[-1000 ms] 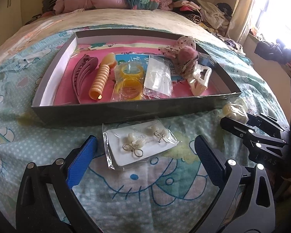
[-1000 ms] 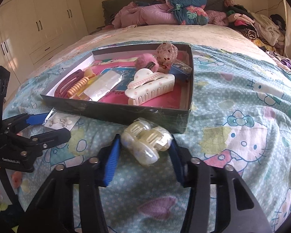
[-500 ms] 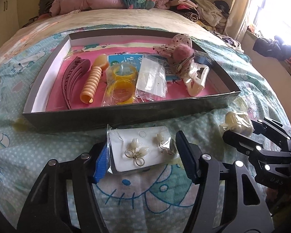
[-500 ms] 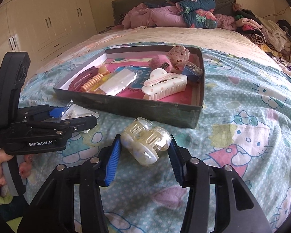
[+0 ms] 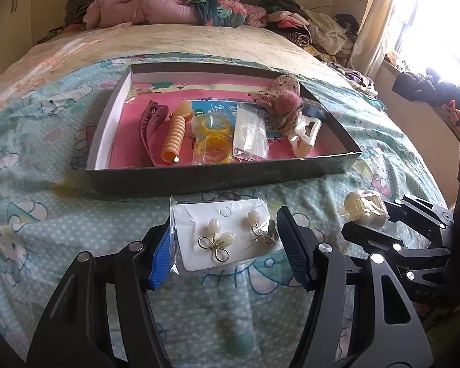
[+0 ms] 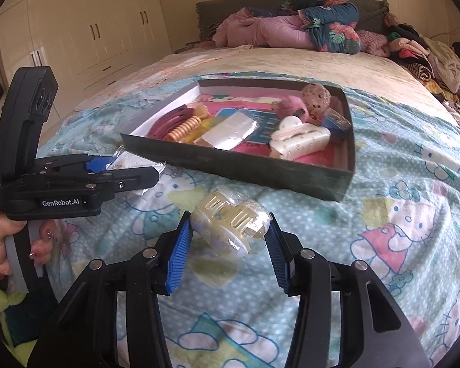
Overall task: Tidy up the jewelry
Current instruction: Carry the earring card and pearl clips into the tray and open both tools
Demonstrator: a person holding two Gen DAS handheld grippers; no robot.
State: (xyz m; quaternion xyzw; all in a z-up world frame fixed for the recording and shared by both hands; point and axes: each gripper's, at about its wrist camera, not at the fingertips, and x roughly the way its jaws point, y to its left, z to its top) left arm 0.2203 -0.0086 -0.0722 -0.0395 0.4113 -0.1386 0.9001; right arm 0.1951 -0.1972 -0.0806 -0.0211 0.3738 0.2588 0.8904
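Note:
My left gripper [image 5: 224,245] is shut on a clear packet of earrings on a white card [image 5: 224,236] and holds it above the bedspread, in front of the box. My right gripper [image 6: 227,239] is shut on a cream hair claw in clear wrap [image 6: 230,224], also lifted off the bed. A shallow dark box [image 5: 224,178] with a pink floor lies ahead. It holds a maroon clip [image 5: 148,125], an orange spiral clip [image 5: 174,138], yellow rings in a bag [image 5: 211,135], a clear bag [image 5: 250,132], a pink pompom tie [image 5: 283,104] and a white claw clip [image 5: 305,135].
The box lies on a cartoon-print bedspread [image 6: 398,202]. Piled clothes and bedding [image 6: 291,27] lie at the bed's head and right side. White wardrobes [image 6: 86,30] stand to the left. A window [image 5: 438,24] is at the right.
My left gripper closed on the earring packet and lifted it off the bedspread. My right gripper lifted the cream claw higher. Both views have pulled back and up from the box.

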